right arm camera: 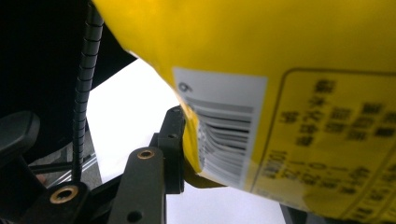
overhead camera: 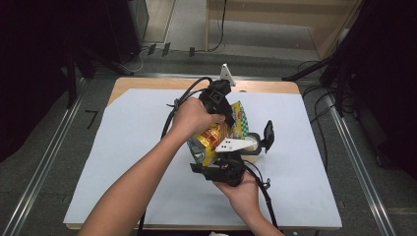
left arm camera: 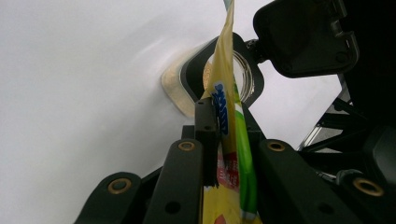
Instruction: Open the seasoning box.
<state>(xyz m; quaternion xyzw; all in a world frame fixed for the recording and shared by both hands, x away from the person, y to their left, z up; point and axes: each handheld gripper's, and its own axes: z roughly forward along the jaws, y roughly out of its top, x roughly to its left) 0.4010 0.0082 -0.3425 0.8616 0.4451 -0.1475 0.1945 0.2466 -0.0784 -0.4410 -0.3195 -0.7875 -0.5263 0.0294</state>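
Above the white worktop (overhead camera: 123,162), a yellow snack bag (overhead camera: 209,140) hangs over a jar (overhead camera: 252,143). Left gripper (overhead camera: 227,115) pinches its flat top seam; right gripper (overhead camera: 216,162) clamps the bottom. Light, crinkly, slippery film: best gripped at the seams.

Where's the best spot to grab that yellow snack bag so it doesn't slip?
Probably the flat sealed edges. The left gripper pinches the snack bag along its thin flattened top strip from above, and the right gripper clamps the lower edge by the barcode. The puffy middle would likely bulge and slide.
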